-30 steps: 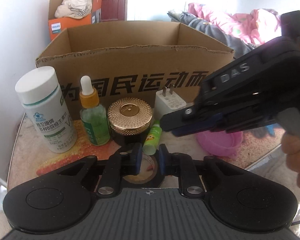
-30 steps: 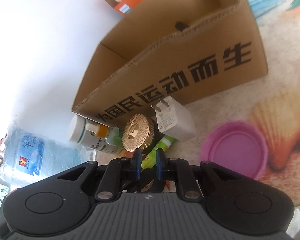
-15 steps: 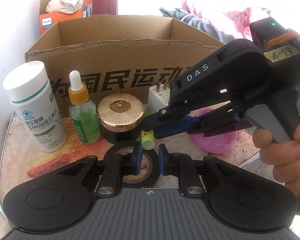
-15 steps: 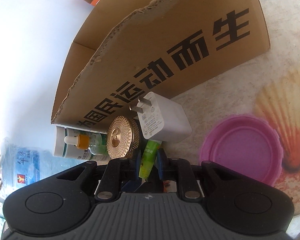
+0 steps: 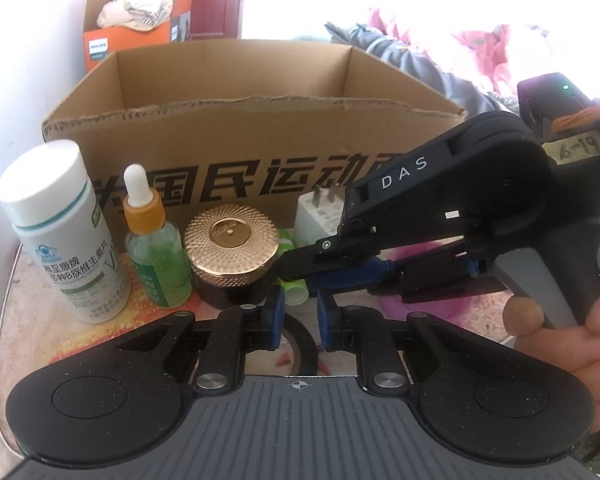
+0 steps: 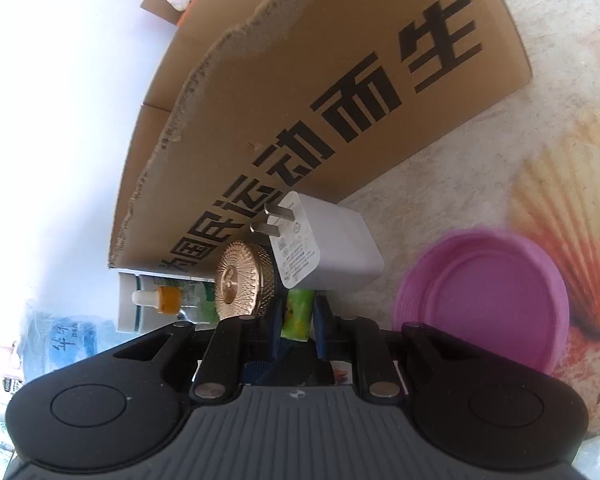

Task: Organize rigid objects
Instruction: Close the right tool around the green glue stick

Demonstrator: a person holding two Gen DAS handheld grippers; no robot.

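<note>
A small green tube (image 6: 297,314) lies on the table between the gold-lidded jar (image 6: 242,280) and the white charger (image 6: 324,236). My right gripper (image 6: 297,320) has a finger on each side of the tube, its jaws close around it. In the left wrist view the right gripper (image 5: 296,268) reaches in from the right over the tube (image 5: 294,292). My left gripper (image 5: 298,316) is empty, its jaws a little apart, above a black tape roll (image 5: 300,344). An open cardboard box (image 5: 256,136) stands behind.
A white pill bottle (image 5: 60,232) and a green dropper bottle (image 5: 156,256) stand left of the gold-lidded jar (image 5: 232,252). A pink lid (image 6: 484,300) lies to the right. An orange box (image 5: 136,36) sits far back. The table edge is at left.
My right gripper has moved left and forward until its fingers straddle the green tube. My left gripper has shifted a little, keeping the same narrow gap.
</note>
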